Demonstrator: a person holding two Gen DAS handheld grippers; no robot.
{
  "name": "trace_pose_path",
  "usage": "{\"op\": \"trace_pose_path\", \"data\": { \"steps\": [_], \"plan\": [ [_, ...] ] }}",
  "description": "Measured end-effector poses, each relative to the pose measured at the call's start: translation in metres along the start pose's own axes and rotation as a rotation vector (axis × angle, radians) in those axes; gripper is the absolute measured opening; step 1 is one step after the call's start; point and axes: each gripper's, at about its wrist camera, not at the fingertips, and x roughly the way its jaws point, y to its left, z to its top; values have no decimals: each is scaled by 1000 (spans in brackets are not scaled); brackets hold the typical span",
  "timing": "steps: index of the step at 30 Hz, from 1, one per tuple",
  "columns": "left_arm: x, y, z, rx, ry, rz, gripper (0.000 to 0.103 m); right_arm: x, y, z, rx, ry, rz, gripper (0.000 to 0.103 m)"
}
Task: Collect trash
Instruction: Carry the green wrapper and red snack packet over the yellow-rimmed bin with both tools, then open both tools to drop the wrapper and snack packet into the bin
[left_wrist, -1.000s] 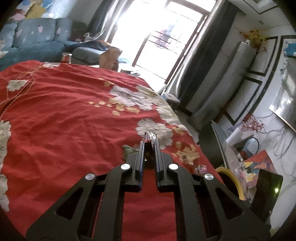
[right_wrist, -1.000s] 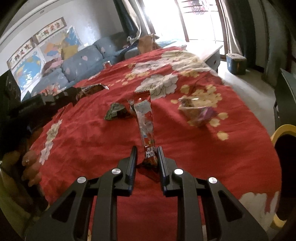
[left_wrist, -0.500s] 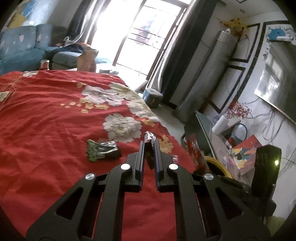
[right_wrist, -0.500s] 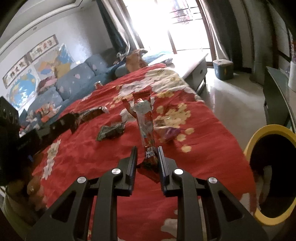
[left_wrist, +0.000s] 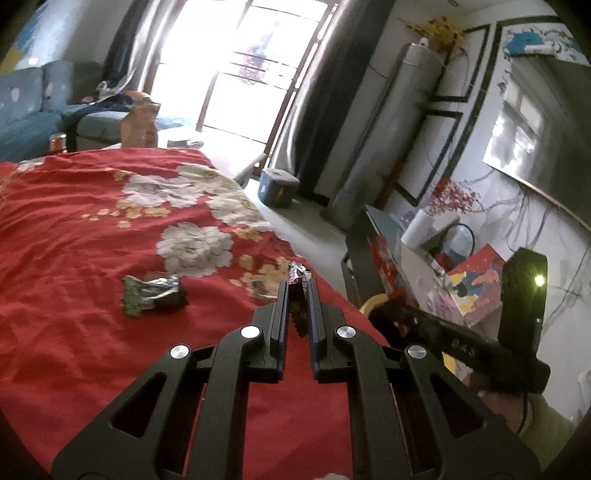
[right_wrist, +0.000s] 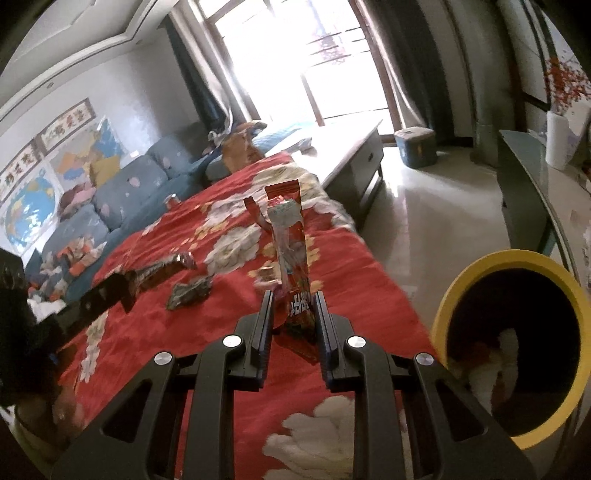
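My left gripper (left_wrist: 298, 286) is shut on a small brown foil wrapper (left_wrist: 297, 275), held above the red floral cloth (left_wrist: 74, 229). It also shows in the right wrist view (right_wrist: 162, 271), at the left. My right gripper (right_wrist: 293, 299) is shut on a long red snack wrapper (right_wrist: 290, 243) that stands upright. A yellow-rimmed bin (right_wrist: 517, 332) stands at the right beside the table; its rim also shows in the left wrist view (left_wrist: 371, 304). A green and silver wrapper (left_wrist: 151, 295) lies on the cloth, also seen in the right wrist view (right_wrist: 188, 295). A crumpled wrapper (right_wrist: 264, 277) lies behind the red one.
A dark side table (right_wrist: 524, 192) with a paper roll (right_wrist: 559, 142) stands right of the bin. A blue sofa (right_wrist: 122, 199), a low white table (right_wrist: 347, 147) and a blue stool (right_wrist: 415, 146) are beyond the cloth. The right gripper's body (left_wrist: 461, 347) crosses the left wrist view.
Both grippers have swung right toward the table's edge with their wrappers held. The yellow bin has come much closer and larger in the right wrist view.
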Motion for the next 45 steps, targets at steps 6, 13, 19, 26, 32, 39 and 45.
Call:
{"op": "trace_pose_path", "data": {
  "steps": [6, 13, 19, 26, 32, 39, 45],
  "plan": [
    [16, -33, -5, 64, 30, -48, 5, -12, -25, 2, 26, -27, -44, 21],
    [42, -74, -16, 128, 84, -112, 5, -24, -62, -1, 72, -41, -110, 21],
    [64, -106, -28, 172, 134, -157, 5, -32, -97, -5, 114, -35, -162, 21],
    [87, -133, -37, 229, 174, -182, 5, -40, -139, -11, 173, -23, -217, 21],
    [109, -150, -45, 259, 215, -189, 6, -44, -174, -18, 230, -10, -262, 21],
    [128, -169, -53, 301, 249, -203, 6, -46, -205, -29, 279, 18, -297, 23],
    [148, -185, -59, 337, 280, -219, 6, -48, -223, -35, 323, 34, -312, 27]
  ]
}}
